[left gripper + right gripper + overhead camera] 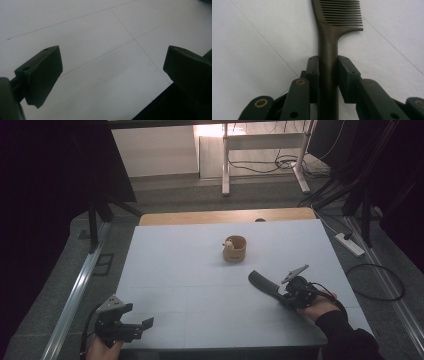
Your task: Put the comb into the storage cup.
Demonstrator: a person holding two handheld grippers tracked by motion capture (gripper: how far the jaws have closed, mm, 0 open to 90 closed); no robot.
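Both jaws of the right gripper (328, 75) squeeze the handle of a dark comb (329, 45), one pad on each side of it. From the right gripper view the handle runs straight up toward twelve o'clock, and the comb's teeth stick out to the right at the top. The comb lies flat on the white table (249, 62).

Seen from the high view, the right gripper (286, 297) sits at about four o'clock on the table, held by a hand (312, 309) in a dark sleeve. The comb (264, 285) points away from it toward ten o'clock.

At about seven o'clock, near the front edge, is the left gripper (145, 326). Its jaws stand wide apart with nothing between them. In the left gripper view the left gripper (112, 75) has only bare white table (100, 37) with thin lines between its two black pads.

Farther off, near the middle of the table and a little toward twelve o'clock, stands a small round wooden cup (235, 248). Something small and pale pokes out at its left rim; what it is cannot be told. The cup is well apart from the comb.
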